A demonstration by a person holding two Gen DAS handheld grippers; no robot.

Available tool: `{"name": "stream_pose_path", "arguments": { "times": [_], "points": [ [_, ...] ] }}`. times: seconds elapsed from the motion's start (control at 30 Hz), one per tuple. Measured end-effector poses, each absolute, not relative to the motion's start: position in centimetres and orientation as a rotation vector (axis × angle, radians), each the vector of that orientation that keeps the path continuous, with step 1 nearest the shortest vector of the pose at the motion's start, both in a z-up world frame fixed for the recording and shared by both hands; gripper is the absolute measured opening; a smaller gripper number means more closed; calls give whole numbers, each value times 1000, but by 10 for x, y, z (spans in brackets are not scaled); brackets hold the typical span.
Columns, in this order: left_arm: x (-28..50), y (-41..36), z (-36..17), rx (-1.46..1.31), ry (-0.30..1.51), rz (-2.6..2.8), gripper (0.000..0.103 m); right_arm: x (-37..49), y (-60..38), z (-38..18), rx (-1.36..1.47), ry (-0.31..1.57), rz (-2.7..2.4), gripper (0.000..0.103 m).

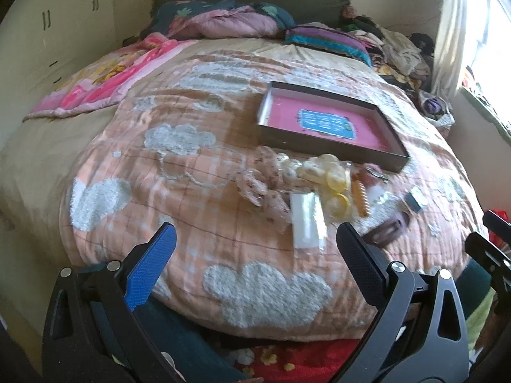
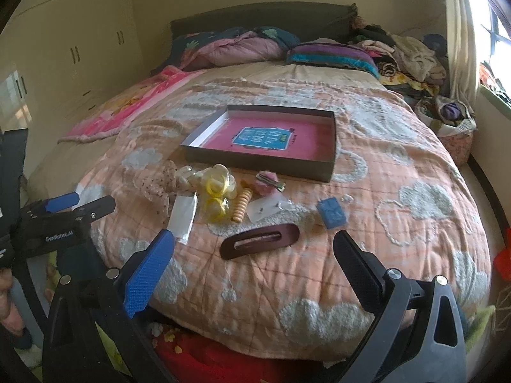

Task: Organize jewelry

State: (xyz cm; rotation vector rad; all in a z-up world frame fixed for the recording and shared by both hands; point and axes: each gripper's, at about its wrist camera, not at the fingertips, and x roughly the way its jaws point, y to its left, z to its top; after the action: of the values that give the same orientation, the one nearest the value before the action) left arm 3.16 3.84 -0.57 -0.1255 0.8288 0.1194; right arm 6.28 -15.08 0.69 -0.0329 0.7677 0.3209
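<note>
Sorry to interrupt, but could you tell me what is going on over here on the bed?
A person holds a two-finger gripper in each hand above a peach quilt with white clouds. Both the left gripper and the right gripper are open and empty. A loose pile of small accessories lies on the quilt: yellow rings, a dark brown oval hair clip and a small blue box. Behind them, the shallow grey box with a pink floor holds no jewelry yet.

Box [image 2: 268,162] sits mid-bed [image 2: 383,223]. Jewelry pile [image 2: 220,191] just before it, hair clip [image 2: 260,241] nearest, small block [image 2: 332,213] right of pile.
</note>
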Motion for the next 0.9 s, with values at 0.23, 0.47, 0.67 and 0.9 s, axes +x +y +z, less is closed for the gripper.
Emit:
{"name": "stream_pose_path", "arguments": {
  "times": [0.23, 0.47, 0.67, 0.9],
  "points": [
    [54, 67, -20, -175, 859, 162, 94, 102, -147, -5, -31, 804, 337, 99],
    [80, 79, -45, -209, 926, 158, 94, 138, -142, -9, -52, 796, 356, 99],
    [104, 87, -71, -358, 980, 47, 94, 163, -140, -15, -70, 800, 367, 99],
    [129, 85, -85, -449, 961, -40, 93, 191, -141, -35, -84, 845, 369, 99]
  ]
}}
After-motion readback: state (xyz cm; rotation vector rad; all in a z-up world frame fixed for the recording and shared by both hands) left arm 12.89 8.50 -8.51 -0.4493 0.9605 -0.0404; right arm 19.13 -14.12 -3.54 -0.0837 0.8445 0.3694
